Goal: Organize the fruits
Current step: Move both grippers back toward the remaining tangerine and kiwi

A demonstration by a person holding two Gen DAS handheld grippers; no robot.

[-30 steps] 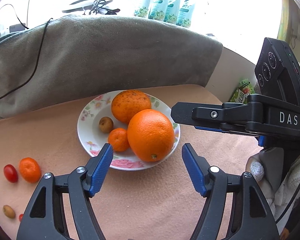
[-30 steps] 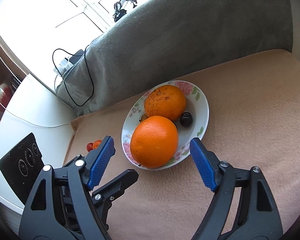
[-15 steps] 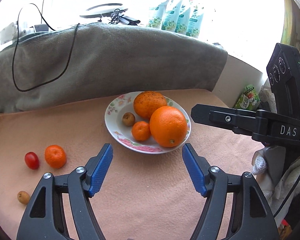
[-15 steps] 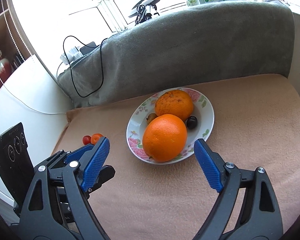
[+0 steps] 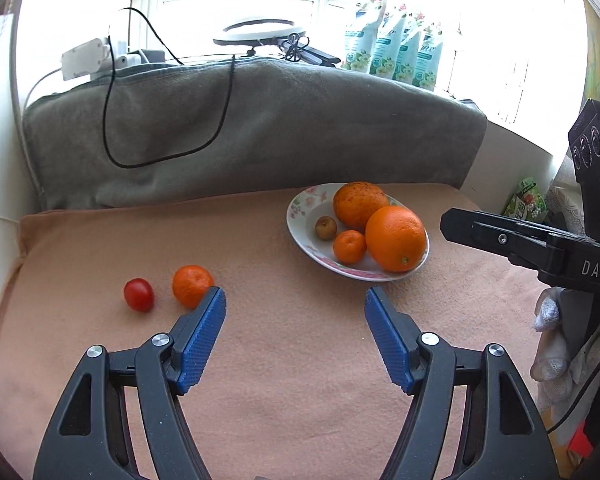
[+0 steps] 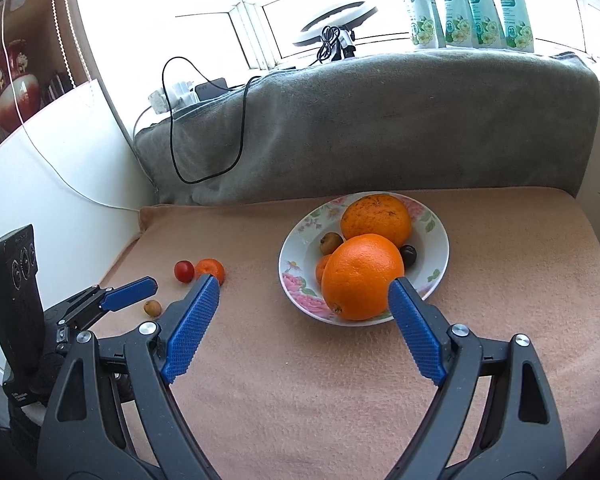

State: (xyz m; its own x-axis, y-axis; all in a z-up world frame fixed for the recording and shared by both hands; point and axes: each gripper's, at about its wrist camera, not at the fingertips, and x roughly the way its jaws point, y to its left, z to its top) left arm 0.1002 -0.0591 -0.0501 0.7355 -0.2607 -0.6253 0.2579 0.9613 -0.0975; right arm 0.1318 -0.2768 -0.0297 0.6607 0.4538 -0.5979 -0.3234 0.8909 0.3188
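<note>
While your left gripper [image 5: 295,300] hangs wide apart with nothing in it over the peach cloth [image 5: 280,360], the loose mandarin [image 5: 192,286] and cherry tomato [image 5: 139,294] lie just left of its left pad. Your right gripper [image 6: 304,286] also gapes empty, near the flowered plate [image 6: 436,240] holding the big orange [image 6: 362,276].

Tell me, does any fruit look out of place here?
Yes. A small orange mandarin, a red cherry tomato and a tiny brownish fruit lie loose on the peach cloth, while the rest sit in the floral plate.
</note>
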